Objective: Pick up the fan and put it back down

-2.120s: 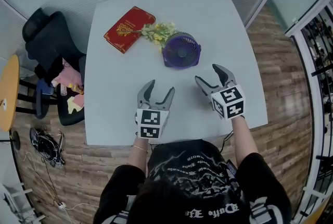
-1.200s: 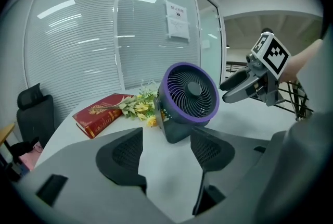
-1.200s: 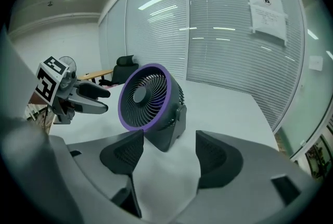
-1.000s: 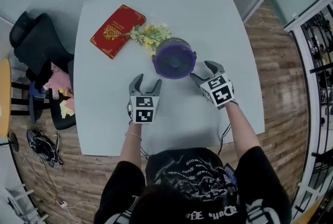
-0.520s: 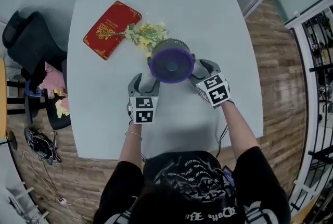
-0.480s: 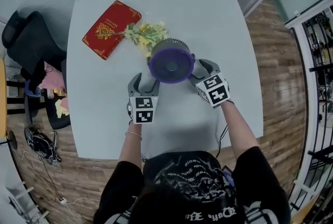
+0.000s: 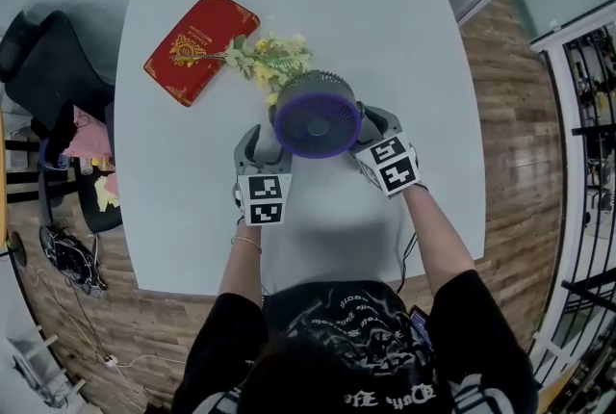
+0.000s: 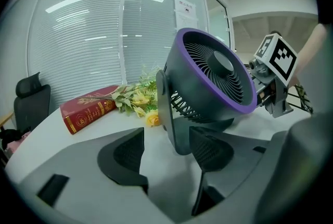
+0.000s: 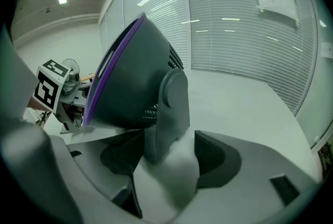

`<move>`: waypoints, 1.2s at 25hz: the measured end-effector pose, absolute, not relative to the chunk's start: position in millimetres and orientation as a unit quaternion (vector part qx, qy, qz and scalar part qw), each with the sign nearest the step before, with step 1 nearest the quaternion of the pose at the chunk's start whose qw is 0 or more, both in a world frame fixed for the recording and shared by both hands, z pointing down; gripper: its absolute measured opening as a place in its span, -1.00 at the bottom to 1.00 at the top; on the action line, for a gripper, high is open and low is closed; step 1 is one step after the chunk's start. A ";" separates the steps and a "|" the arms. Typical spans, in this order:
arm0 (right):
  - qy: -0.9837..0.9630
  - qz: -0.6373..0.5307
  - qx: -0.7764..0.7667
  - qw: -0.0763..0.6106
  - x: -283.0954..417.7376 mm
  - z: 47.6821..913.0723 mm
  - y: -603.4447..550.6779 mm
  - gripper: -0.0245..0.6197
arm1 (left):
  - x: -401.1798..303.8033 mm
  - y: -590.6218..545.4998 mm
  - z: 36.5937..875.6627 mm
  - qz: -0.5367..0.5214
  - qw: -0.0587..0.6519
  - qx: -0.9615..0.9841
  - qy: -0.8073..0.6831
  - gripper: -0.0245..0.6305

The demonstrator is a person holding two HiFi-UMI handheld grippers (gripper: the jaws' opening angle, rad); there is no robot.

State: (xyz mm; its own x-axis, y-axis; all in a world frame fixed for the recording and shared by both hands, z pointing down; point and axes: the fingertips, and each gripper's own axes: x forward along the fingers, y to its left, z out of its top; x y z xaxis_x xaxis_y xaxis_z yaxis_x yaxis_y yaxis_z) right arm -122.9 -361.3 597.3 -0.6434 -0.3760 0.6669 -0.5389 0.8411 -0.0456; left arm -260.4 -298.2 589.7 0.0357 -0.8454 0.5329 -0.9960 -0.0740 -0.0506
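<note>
A small grey fan (image 7: 318, 120) with a purple rim stands on the white table (image 7: 423, 37), its face tilted up. My left gripper (image 7: 262, 144) is at the fan's left side and my right gripper (image 7: 375, 121) at its right side. In the left gripper view the fan's (image 8: 208, 74) stand arm sits between the open jaws of the left gripper (image 8: 166, 137), close to the right pad, with a gap on the left. Seen from the right gripper view, the fan's (image 9: 135, 77) other stand arm lies between the open jaws of the right gripper (image 9: 169, 139), next to the left pad.
A red book (image 7: 200, 46) lies at the table's far left, with a spray of yellow flowers (image 7: 265, 61) between it and the fan. A black office chair (image 7: 48, 56) stands off the left edge. Wooden floor surrounds the table.
Both grippers have moved forward from the near part of the table up to the fan's two sides, and now straddle its stand arms. The fan has stayed put.
</note>
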 end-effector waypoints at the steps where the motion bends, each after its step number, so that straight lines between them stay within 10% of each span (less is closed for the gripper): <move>1: -0.899 0.119 0.254 0.337 -123.8 598.5 -362.7 0.01 | -260.9 -300.9 590.4 0.218 0.170 0.700 -0.659 -0.03; 30: -0.897 0.118 0.292 0.309 -133.0 609.9 -381.9 -0.40 | -256.2 -322.3 599.7 0.231 0.160 0.698 -0.659 -0.70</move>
State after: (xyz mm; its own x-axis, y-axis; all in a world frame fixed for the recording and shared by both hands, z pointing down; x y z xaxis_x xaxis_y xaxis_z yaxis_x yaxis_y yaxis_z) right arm -133.0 -381.9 609.9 -0.6387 -0.4507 0.6237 -0.5964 0.8021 -0.0310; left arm -256.2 -322.3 599.7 0.0246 -0.8457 0.5330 -0.9935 -0.0799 -0.0809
